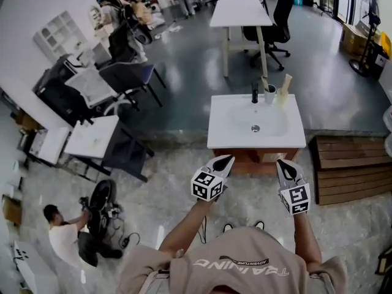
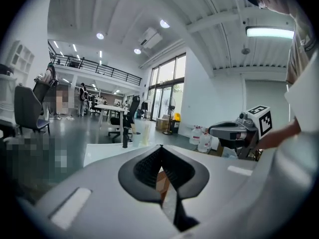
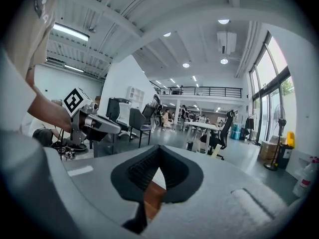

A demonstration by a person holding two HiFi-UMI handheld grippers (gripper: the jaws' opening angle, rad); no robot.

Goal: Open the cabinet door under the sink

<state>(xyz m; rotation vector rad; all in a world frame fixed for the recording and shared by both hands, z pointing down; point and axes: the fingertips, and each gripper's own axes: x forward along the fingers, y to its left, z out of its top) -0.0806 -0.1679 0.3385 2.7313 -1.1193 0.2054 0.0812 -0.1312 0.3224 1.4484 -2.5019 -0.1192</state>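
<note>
- The sink (image 1: pixel 255 121) is seen right of centre in the head view, a white basin with a dark faucet (image 1: pixel 255 92) and a cup (image 1: pixel 270 94) at its far edge
- The cabinet door (image 1: pixel 254 159) is shown only as a narrow strip of brown wood directly under the basin's near edge; no handle or seam can be made out from above, so the opening side cannot be told
- The left gripper (image 1: pixel 222 163) and the right gripper (image 1: pixel 286 171) are held side by side just below that strip in the frame, near the cabinet front but apart from it
- In the left gripper view the jaws are seen pressed together at their tips with nothing between them; only brown wood is glimpsed through the slot beneath
- In the right gripper view the same is found: the jaws are closed tip to tip, nothing is grasped, and wood is seen through the gap
- The step in hand is judged to be the approach, as the door appears untouched
- For a good grasp, one gripper should be lowered to door height and its jaws parted before the handle or door edge is reached
- The pull is best made along the hinge's arc rather than straight back, so that the grip is not twisted off
- The other gripper and the person's legs should be kept out of the door's swing
</note>
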